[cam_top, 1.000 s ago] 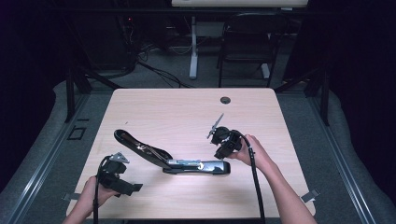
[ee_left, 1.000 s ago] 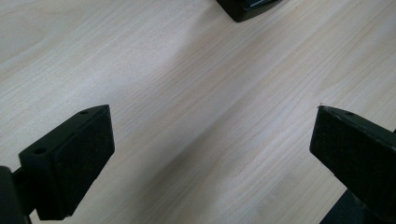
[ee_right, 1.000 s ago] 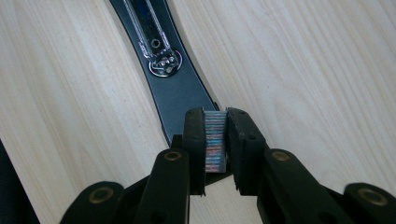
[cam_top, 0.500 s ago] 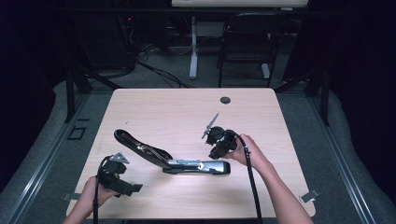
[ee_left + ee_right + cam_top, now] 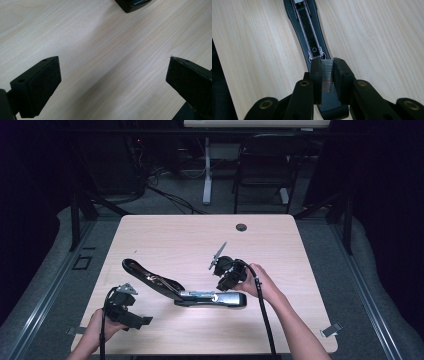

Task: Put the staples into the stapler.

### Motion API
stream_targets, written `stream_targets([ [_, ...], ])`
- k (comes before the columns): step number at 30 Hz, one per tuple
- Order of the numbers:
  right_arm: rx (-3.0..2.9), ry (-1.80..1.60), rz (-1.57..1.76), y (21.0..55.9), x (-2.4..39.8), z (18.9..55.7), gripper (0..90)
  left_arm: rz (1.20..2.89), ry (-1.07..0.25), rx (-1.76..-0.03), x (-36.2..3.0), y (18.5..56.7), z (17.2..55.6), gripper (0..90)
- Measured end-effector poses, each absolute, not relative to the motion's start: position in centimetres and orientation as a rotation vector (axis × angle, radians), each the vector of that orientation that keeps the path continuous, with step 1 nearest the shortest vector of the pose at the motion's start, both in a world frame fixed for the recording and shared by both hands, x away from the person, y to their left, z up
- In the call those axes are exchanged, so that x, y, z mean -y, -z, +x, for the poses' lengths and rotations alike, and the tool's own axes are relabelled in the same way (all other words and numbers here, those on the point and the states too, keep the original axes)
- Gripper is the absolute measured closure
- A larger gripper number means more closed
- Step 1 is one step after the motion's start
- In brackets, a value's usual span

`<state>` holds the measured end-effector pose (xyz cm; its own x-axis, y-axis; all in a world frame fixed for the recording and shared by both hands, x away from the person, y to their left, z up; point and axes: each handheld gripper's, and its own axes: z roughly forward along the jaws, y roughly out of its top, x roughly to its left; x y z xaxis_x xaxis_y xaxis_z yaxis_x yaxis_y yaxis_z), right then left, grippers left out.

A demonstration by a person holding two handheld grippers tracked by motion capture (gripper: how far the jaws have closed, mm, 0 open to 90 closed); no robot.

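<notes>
While right tongs [image 5: 327,75] clamp staple strip [image 5: 327,75] over stapler [image 5: 200,296] | left tongs [image 5: 112,82] apart, bare table [image 5: 165,240] around.

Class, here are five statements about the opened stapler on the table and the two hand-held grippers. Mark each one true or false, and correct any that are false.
1. The stapler lies opened out on the table, its top arm swung away from the base. True.
2. The right gripper has its jaws wide apart with nothing between them. False: the jaws are closed on a strip of staples.
3. The left gripper holds the stapler's top arm. False: its jaws stand open over bare wood, near the table's front edge.
4. The right gripper is held over the stapler's open staple channel. True.
5. A small dark round fitting sits near the table's far edge. True.
</notes>
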<state>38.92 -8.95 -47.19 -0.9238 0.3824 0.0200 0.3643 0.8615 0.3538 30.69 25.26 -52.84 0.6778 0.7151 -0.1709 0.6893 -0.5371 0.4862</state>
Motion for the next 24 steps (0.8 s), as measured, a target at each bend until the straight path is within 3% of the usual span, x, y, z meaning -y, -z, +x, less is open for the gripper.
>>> stream_targets([
  [24, -3.015, -0.576, 0.5, 48.0, 5.9, 39.1, 78.4, 2.373, -0.057, -1.074, -25.2, 52.9, 30.6, 0.1],
])
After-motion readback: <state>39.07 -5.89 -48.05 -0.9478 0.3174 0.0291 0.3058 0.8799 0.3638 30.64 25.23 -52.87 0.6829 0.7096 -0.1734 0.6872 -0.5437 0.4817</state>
